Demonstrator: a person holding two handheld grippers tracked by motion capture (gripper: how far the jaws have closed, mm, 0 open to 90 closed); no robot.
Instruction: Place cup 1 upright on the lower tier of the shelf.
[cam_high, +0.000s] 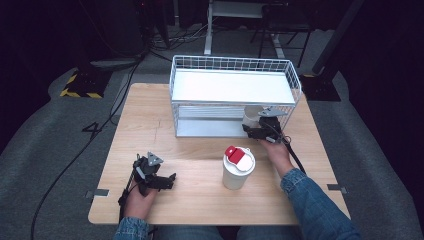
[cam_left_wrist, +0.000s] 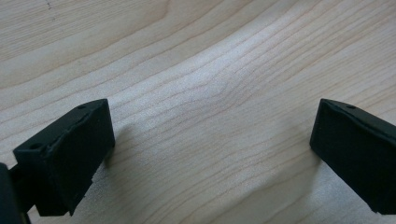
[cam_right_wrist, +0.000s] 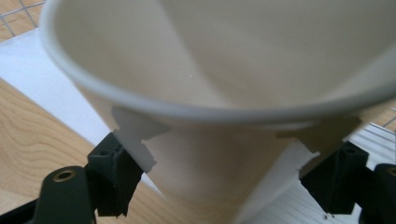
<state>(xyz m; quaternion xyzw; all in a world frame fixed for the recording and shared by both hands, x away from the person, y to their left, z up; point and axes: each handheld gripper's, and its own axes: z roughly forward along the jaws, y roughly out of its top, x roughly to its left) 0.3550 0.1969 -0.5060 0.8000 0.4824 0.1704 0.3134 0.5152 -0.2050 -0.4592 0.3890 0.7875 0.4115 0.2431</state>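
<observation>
Wooden table (cam_high: 165, 135): right gripper (cam_high: 261, 125) apparently clasps cup (cam_high: 251, 116) at rack's (cam_high: 232, 97) edge.

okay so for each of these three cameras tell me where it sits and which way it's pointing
High view: above the person's side, facing forward and down on the table; both forearms, left tongs, right tongs.
Left gripper view: rides on the left tongs, facing down at bare wood; both jaws wide apart.
Right gripper view: rides on the right tongs, facing the open cup it clamps.
Shared: the cup at the wire rack.
</observation>
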